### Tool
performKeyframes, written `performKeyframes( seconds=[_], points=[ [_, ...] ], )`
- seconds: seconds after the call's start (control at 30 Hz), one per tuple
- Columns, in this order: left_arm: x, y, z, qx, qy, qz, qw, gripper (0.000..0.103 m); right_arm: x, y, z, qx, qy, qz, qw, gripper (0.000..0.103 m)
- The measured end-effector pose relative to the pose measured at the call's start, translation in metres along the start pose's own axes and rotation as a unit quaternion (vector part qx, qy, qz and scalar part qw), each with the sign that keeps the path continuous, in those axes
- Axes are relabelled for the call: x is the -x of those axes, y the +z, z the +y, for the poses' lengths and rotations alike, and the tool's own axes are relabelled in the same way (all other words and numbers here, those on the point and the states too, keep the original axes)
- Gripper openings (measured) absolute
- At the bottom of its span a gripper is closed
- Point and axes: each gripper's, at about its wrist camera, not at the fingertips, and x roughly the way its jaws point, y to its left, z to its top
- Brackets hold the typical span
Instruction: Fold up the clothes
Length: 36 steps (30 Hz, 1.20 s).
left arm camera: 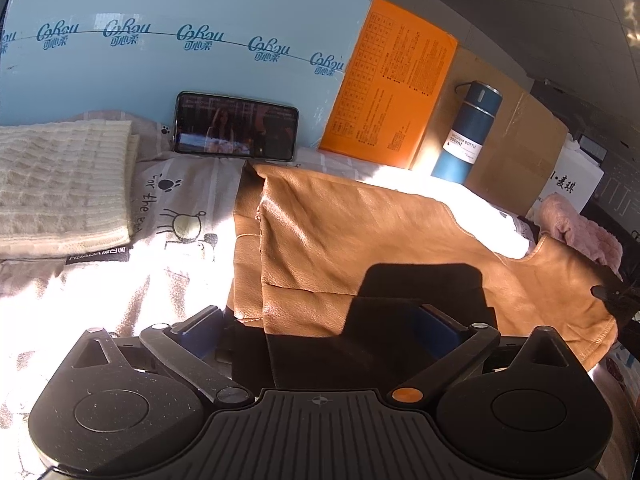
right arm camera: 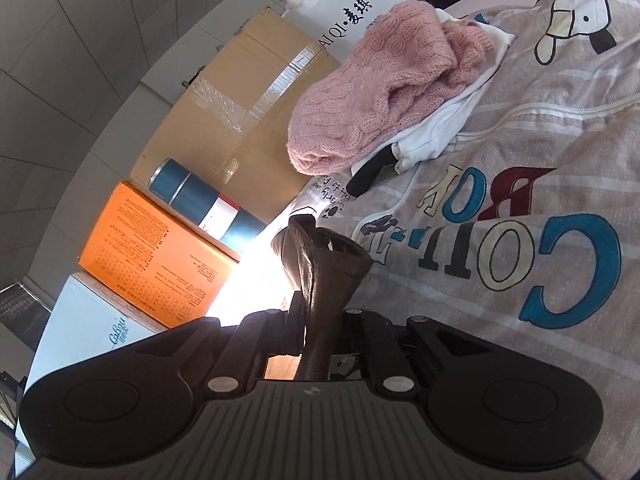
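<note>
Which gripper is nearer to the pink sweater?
Right. The right gripper, clamping the brown garment, faces the pink sweater; the left gripper sees it only at far right.

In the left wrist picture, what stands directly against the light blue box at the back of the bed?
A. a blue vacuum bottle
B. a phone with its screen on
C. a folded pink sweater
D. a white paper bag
B: the phone leans on its long side against the light blue box, screen lit, while the blue vacuum bottle stands further right, before a brown carton.
</note>
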Motion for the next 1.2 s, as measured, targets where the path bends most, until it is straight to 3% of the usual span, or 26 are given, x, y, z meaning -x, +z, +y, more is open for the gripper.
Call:
performKeyframes(
  seconds=[0.23, 0.37, 0.57, 0.7, 0.8, 0.93, 1.07, 1.2],
  points=[
    [-0.001, -0.002, -0.006, -0.013, -0.034, 0.007, 0.9993, 0.103, 0.005, 0.006, 0.029, 0.017, 0.125, 0.016, 0.992, 0.008],
    [-0.001, -0.003, -0.009, -0.020, -0.054, 0.011, 0.9983, 0.103, -0.002, 0.002, 0.054, 0.026, 0.200, 0.050, 0.978, 0.008],
    [0.000, -0.004, -0.009, -0.020, -0.059, 0.011, 0.9980, 0.103, -0.023, -0.029, 0.112, 0.075, 0.270, 0.119, 0.952, 0.008],
    [0.001, -0.004, -0.009, -0.017, -0.055, 0.009, 0.9983, 0.103, -0.037, -0.065, 0.144, 0.138, 0.286, 0.174, 0.932, 0.008],
    [0.006, -0.003, -0.006, -0.016, -0.031, 0.001, 0.9994, 0.103, -0.046, -0.089, 0.150, 0.180, 0.263, 0.210, 0.924, 0.008],
    [0.023, 0.004, 0.004, -0.006, 0.028, -0.060, 0.9978, 0.103, -0.056, -0.110, 0.150, 0.217, 0.242, 0.251, 0.912, 0.008],
    [0.036, 0.009, 0.016, 0.026, 0.033, -0.105, 0.9936, 0.103, -0.055, -0.122, 0.149, 0.242, 0.251, 0.274, 0.896, 0.030],
    [0.034, 0.012, 0.014, 0.025, 0.014, -0.105, 0.9941, 0.103, -0.051, -0.129, 0.145, 0.257, 0.267, 0.285, 0.884, 0.047]
  ],
)
